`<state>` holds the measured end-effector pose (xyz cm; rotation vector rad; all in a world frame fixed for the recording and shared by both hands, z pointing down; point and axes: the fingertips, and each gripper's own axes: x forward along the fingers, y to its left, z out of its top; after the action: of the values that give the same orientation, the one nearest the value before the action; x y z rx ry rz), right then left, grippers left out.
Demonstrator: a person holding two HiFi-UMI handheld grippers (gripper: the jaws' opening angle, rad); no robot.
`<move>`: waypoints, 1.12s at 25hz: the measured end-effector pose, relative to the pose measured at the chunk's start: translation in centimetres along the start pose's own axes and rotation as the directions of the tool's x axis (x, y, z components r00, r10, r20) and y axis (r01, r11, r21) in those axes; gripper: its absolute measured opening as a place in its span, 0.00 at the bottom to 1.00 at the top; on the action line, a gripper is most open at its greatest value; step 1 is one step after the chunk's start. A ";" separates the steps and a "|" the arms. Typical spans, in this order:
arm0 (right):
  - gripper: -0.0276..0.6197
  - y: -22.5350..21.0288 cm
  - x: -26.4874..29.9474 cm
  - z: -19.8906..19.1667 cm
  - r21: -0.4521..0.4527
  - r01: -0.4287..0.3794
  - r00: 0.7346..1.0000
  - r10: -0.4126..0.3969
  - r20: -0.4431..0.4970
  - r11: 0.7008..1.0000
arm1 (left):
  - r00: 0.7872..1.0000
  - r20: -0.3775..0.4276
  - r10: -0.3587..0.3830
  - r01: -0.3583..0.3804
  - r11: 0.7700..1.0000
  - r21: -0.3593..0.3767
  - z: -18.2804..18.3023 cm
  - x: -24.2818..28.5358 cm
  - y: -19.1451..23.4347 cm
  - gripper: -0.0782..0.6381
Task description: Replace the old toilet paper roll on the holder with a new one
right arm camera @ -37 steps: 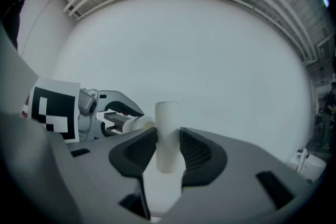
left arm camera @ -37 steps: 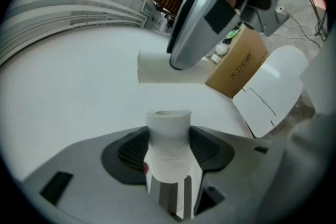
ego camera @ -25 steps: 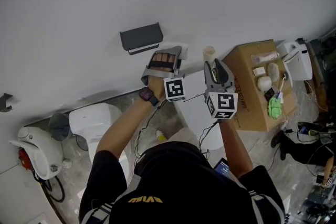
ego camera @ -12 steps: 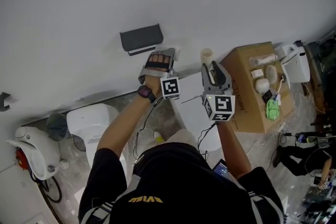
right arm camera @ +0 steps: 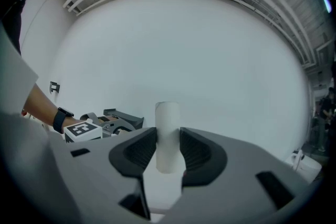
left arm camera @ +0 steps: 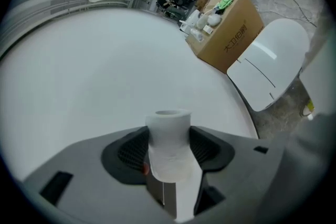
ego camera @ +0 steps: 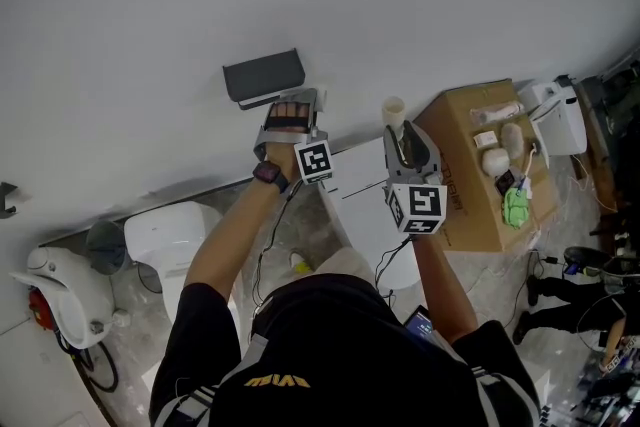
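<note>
New white toilet paper roll (left arm camera: 168,147), with a loose tail hanging from it: gripped across its wound sides by the jaws of the left gripper (ego camera: 290,113), just below the dark grey wall-mounted holder (ego camera: 264,75) and slightly to its right. The roll is judged light, soft and easily dented. A hold on the outer winding with moderate pressure suits it, leaving the core hole free for the holder. The tail may unwind if it is dragged.

Bare pale cardboard tube (ego camera: 394,109), presumably the old roll's core: clenched upright in the jaws of the right gripper (ego camera: 405,143), well to the right of the holder. It is thin-walled and likely to crush.

Compared with a second ago, the left gripper has travelled left towards the holder and now sits just beneath it. The right gripper and its tube have kept their place.
</note>
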<state>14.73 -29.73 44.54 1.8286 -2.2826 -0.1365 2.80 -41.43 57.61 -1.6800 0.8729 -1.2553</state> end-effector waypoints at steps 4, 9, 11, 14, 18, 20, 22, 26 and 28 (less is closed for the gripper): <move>0.26 -0.1 -0.1 0.0 0.000 0.000 1.000 0.000 0.002 1.000 | 1.000 0.007 0.010 -0.010 1.000 0.004 0.1 -0.2 0.0 0.46; 0.26 -0.2 -0.3 0.1 -0.008 0.002 1.000 -0.002 0.000 1.000 | 1.000 -0.002 0.014 -0.014 1.000 0.016 -0.2 0.1 -0.1 0.46; 0.26 -0.4 -0.5 0.1 -0.010 0.006 1.000 -0.006 -0.003 1.000 | 1.000 -0.006 0.013 -0.013 1.000 0.020 -0.4 0.1 -0.1 0.46; 0.26 -1.1 -0.8 -0.1 -0.013 0.020 1.000 -0.020 -0.006 1.000 | 1.000 0.009 0.019 -0.019 1.000 0.025 -0.4 0.0 -0.2 0.46; 0.26 -1.4 -0.8 -0.2 -0.007 0.030 1.000 -0.030 -0.008 1.000 | 1.000 0.008 0.022 -0.023 0.999 0.023 -0.6 0.3 -0.1 0.46; 0.26 -1.3 -0.8 -0.2 -0.007 0.025 1.000 -0.025 -0.009 1.000 | 1.000 -0.022 0.017 -0.016 1.000 0.015 -1.1 0.7 0.0 0.46; 0.26 -1.1 -0.8 -0.3 -0.006 0.019 1.000 -0.019 -0.010 1.000 | 0.998 -0.061 0.006 -0.006 1.000 0.001 -2.3 1.0 0.0 0.46; 0.26 -0.8 -0.6 -0.6 -0.004 0.008 1.000 -0.008 -0.012 1.000 | 0.994 -0.108 0.000 -0.002 1.000 -0.017 -4.9 0.6 -0.5 0.46; 0.26 -0.5 -0.3 -0.6 -0.005 0.001 1.000 -0.001 -0.012 1.000 | 0.992 -0.126 0.003 -0.006 1.000 -0.026 -6.0 0.3 -0.6 0.46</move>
<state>15.43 -29.51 44.97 1.8230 -2.2720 -0.1306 -2.94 -42.75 59.10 -1.6317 0.9714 -1.3638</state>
